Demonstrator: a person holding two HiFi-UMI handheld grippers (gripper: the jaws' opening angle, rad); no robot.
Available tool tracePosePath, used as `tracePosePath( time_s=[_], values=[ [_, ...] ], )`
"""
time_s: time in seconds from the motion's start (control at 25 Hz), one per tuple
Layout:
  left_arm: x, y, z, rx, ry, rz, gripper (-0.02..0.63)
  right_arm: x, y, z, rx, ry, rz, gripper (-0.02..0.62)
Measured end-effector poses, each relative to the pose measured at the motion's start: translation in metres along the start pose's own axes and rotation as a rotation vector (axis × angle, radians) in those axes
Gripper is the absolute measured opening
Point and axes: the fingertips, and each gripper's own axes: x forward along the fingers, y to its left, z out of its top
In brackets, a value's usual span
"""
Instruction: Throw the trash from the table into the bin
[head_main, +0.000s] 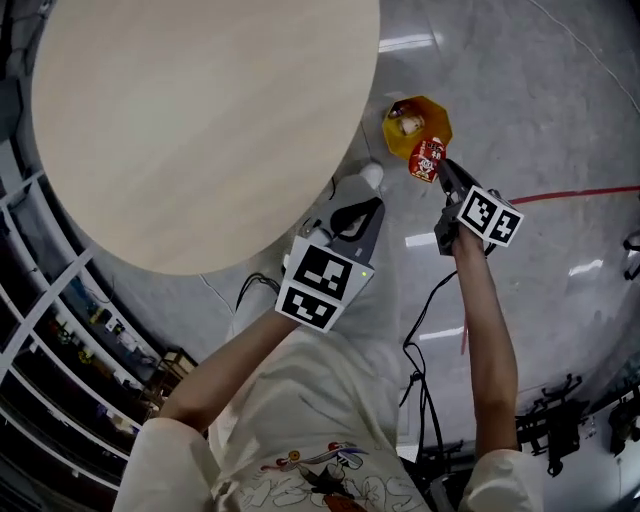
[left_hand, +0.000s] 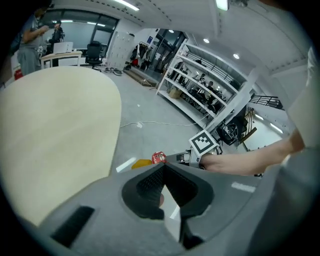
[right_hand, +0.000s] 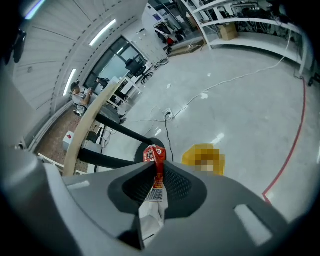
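Right gripper (head_main: 444, 166), fingers pinching a red wrapper (head_main: 427, 159), hangs by the yellow bin (head_main: 396, 141); next move, likely a release squarely over it; left gripper (head_main: 372, 208) fingers pressed together, empty.

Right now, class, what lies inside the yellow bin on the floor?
Head view shows a pale scrap inside the yellow bin. The red wrapper, pinched in the right gripper, covers its near rim; anything beneath cannot be seen.

one table (head_main: 200, 120), one bin (head_main: 443, 121), one wrapper (head_main: 427, 160), one left gripper (head_main: 370, 208), one right gripper (head_main: 443, 169).
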Motion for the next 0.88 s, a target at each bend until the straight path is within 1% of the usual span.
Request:
tracePosePath(
  time_s=[0.12, 0.2, 0.32, 0.48, 0.6, 0.76, 0.88],
  values=[
    [0.015, -0.012, -0.003, -0.035, 0.002, 0.004, 0.005, 0.004, -0.017, -0.008, -0.007, 0.016, -0.001, 0.060],
    [0.029, -0.012, -0.010, -0.043, 0.013, 0.007, 0.005, 0.016, -0.030, -0.014, -0.002, 0.027, -0.008, 0.060],
    [0.034, -0.018, -0.018, -0.053, 0.030, 0.005, 0.004, 0.022, -0.037, -0.022, 0.007, 0.034, -0.012, 0.060],
    [0.032, -0.032, -0.016, -0.020, 0.032, -0.005, 0.005, 0.018, -0.032, -0.015, -0.011, 0.018, -0.016, 0.060],
    [0.031, -0.036, -0.013, -0.010, 0.027, 0.000, 0.003, 0.019, -0.033, -0.013, -0.028, 0.020, -0.026, 0.059],
    [0.042, -0.029, -0.020, 0.048, 0.044, 0.022, 0.005, 0.031, -0.048, -0.012, 0.029, 0.012, -0.039, 0.059],
    [0.059, -0.019, -0.033, 0.067, 0.071, 0.024, 0.003, 0.052, -0.065, -0.019, 0.045, 0.034, -0.049, 0.059]
  ],
)
